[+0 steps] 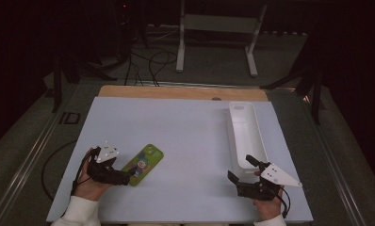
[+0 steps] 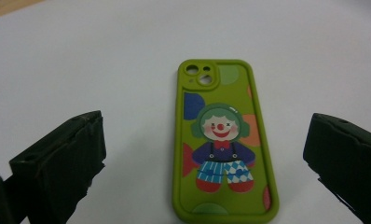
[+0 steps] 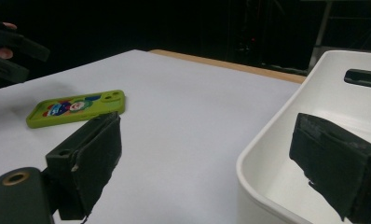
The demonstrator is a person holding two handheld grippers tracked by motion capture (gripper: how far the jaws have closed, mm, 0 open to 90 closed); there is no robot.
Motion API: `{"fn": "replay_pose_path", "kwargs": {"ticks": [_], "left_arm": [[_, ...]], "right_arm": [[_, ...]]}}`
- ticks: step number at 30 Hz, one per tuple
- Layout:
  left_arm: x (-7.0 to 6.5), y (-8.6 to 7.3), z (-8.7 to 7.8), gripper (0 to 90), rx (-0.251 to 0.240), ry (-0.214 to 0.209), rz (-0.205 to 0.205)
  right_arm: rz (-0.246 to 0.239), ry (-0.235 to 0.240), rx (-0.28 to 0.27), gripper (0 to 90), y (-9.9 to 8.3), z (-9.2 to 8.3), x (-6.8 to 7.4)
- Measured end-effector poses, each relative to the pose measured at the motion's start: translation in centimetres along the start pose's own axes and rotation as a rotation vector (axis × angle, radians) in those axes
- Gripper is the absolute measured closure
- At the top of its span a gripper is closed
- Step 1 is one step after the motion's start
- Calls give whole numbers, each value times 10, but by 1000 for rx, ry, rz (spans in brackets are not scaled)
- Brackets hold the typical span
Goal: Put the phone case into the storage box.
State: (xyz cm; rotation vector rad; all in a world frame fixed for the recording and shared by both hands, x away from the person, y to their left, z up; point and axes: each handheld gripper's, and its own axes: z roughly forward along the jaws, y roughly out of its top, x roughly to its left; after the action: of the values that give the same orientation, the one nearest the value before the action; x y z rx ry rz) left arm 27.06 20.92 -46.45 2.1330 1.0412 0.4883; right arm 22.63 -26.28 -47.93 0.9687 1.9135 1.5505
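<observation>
The left gripper (image 1: 124,178) is waiting wide open and empty at the green phone case (image 1: 143,164), jaws either side, probably for grasping its long edges. The case is lying flat on the white table (image 1: 185,141), long axis diagonal, camera hole pointing away; the right gripper (image 1: 240,170) is also gaping empty at the white bin (image 1: 244,129)

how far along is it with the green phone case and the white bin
Nothing looks finished: the green phone case lies flat on the table, outside the white bin. In hand: the left gripper straddles the case, jaws open, not gripping. The right gripper, open, straddles the bin's near wall. Left: probably closing, lifting, carrying.
</observation>
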Motion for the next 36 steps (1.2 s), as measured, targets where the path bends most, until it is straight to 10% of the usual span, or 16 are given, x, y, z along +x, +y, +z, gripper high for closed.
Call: {"fn": "replay_pose_path", "kwargs": {"ticks": [36], "left_arm": [[-3,10,41,0,224,-8,22]], "right_arm": [[3,-2,-4,89,0,-1,-1]]}}
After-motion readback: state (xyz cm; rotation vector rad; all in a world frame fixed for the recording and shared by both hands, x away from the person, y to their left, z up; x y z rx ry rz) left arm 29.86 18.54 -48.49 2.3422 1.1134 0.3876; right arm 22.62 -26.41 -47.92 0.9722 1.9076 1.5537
